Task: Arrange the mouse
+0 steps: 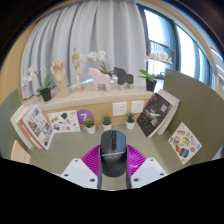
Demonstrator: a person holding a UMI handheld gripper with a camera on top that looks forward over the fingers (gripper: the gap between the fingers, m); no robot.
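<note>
Tongs (112,172): set narrow, both fingers closed against the mouse; the magenta pads (95,160) show on either side of it, with no gap visible.
Mouse (112,156): dark, held between the pads, its long axis pointing forward along the fingers; its front end reaches just past the pads. Whether it is lifted off the desk or touching it cannot be told.
Desk (70,148): pale green-grey surface stretching ahead of the tongs to a low wall.
Left magazine (35,127): stands tilted, leaning back, well to the left of the mouse.
Dark book (156,113): propped up and tilted, beyond the tongs to the right.
White leaflet (185,142): lies on the desk, right of the tongs and nearer than the dark book.
Purple card (84,117): upright at the back of the desk, beyond the mouse and slightly left.
Small pots (108,125): three little plants in white pots in a row at the back of the desk, straight beyond the mouse.
Shelf (95,97): light ledge above the low wall, carrying a potted plant (44,88) at left, a white orchid (96,60) and small figures in the middle, another plant (150,78) at right.
Curtain (85,40): pale, hanging behind the shelf, with a window (172,42) to its right.
</note>
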